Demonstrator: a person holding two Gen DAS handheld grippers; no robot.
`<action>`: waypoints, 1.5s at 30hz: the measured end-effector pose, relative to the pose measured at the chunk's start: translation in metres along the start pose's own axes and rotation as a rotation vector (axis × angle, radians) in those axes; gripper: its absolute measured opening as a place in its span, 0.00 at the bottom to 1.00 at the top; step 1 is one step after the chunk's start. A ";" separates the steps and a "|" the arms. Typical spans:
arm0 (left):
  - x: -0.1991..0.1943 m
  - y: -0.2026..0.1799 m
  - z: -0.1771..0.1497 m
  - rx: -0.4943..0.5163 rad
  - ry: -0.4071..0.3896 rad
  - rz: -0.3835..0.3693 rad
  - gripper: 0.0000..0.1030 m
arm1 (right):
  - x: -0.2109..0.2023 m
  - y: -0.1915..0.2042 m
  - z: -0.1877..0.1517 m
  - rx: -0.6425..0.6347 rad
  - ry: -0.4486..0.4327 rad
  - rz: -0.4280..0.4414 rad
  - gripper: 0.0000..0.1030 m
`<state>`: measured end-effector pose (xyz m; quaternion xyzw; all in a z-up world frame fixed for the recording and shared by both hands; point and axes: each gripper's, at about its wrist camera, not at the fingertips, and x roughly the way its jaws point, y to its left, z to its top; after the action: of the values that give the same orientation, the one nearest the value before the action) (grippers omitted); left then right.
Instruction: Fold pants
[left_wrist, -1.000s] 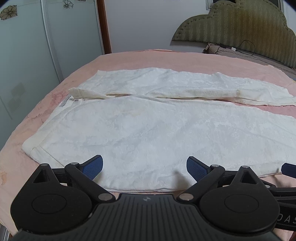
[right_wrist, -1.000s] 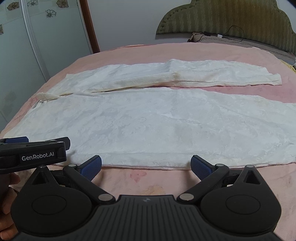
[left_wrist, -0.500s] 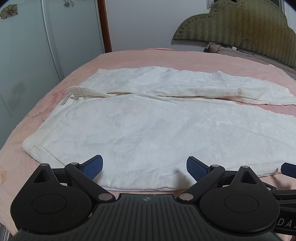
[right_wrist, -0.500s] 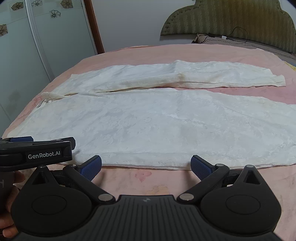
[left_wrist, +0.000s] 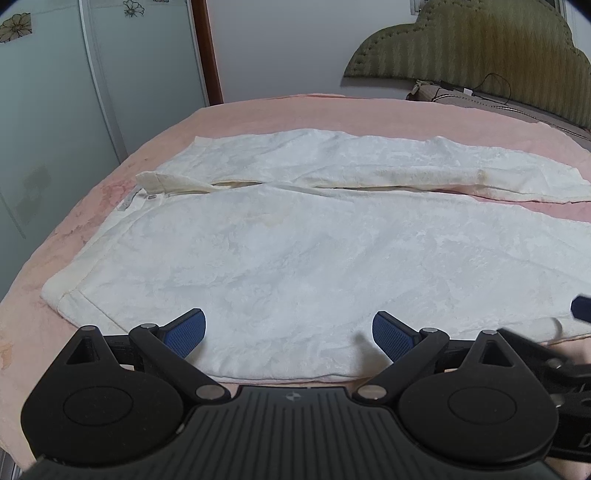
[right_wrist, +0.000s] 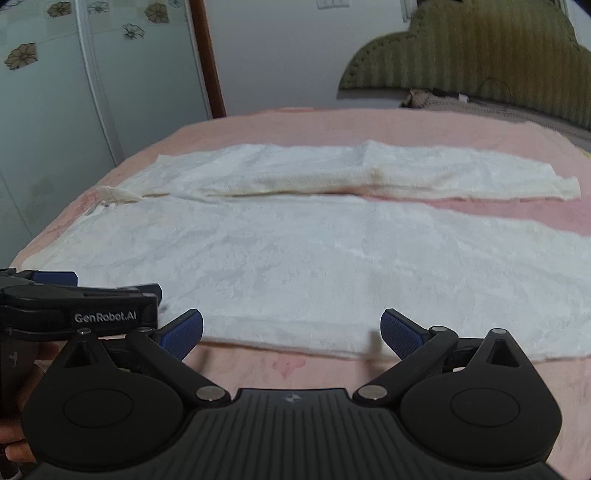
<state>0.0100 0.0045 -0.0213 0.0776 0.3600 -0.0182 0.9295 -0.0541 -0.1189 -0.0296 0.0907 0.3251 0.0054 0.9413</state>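
White pants (left_wrist: 314, 251) lie spread flat on the pink bed (left_wrist: 258, 114), right ahead of both grippers; left gripper (left_wrist: 288, 330) and right gripper (right_wrist: 291, 330) both gape wide, holding nothing.

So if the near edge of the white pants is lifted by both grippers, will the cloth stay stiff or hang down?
The white pants lie flat and follow the pink bedspread, so they will probably droop between the left gripper and the right gripper. The cloth looks thin, likely light. Its textured surface should not slip much from the blue pads.
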 end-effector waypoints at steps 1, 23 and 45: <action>0.002 0.000 0.000 0.001 0.001 0.000 0.96 | -0.002 -0.001 0.001 -0.014 -0.023 0.014 1.00; 0.089 0.047 0.037 -0.053 -0.017 0.168 0.98 | 0.130 0.010 0.134 -0.462 -0.108 0.079 1.00; 0.096 0.085 0.049 -0.116 -0.015 0.052 0.99 | 0.351 0.020 0.255 -0.305 0.317 0.723 1.00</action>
<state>0.1215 0.0825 -0.0388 0.0329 0.3514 0.0264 0.9353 0.3800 -0.1172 -0.0441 0.0568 0.4085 0.3972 0.8198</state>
